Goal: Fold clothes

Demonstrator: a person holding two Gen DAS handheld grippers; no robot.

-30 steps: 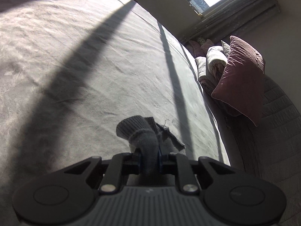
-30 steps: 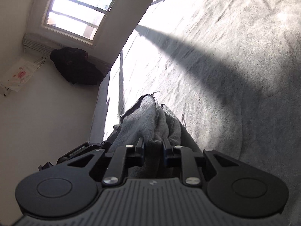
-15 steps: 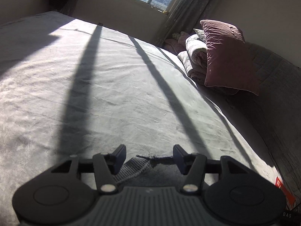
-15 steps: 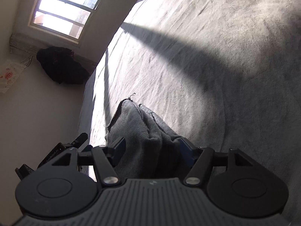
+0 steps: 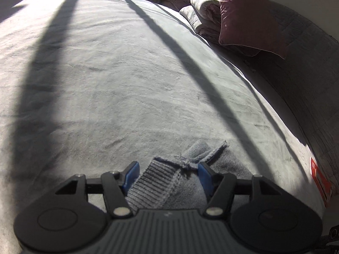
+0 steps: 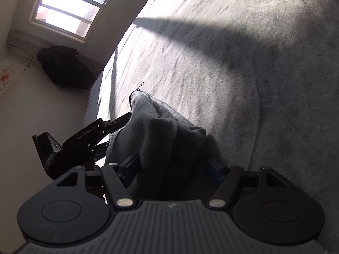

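A grey knitted garment (image 5: 169,184) with a ribbed cuff and a frayed edge lies on the grey bed cover (image 5: 127,74). My left gripper (image 5: 168,175) is open, its blue-padded jaws standing wide on either side of the cuff. In the right wrist view the same garment (image 6: 161,131) lies bunched in front of my right gripper (image 6: 171,167), which is open with the cloth between its spread jaws. The left gripper's body (image 6: 84,139) shows there at the garment's left side.
A maroon pillow (image 5: 247,14) and folded bedding (image 5: 203,10) lie at the bed's far right. A quilted grey cover (image 5: 307,74) runs along the right edge. A window (image 6: 70,6) and a dark heap (image 6: 65,67) are beyond the bed's left edge.
Both grippers were shut on the garment a second ago and have opened, letting it down onto the bed. The left gripper has tilted level, and the cloth now rests between the spread jaws.
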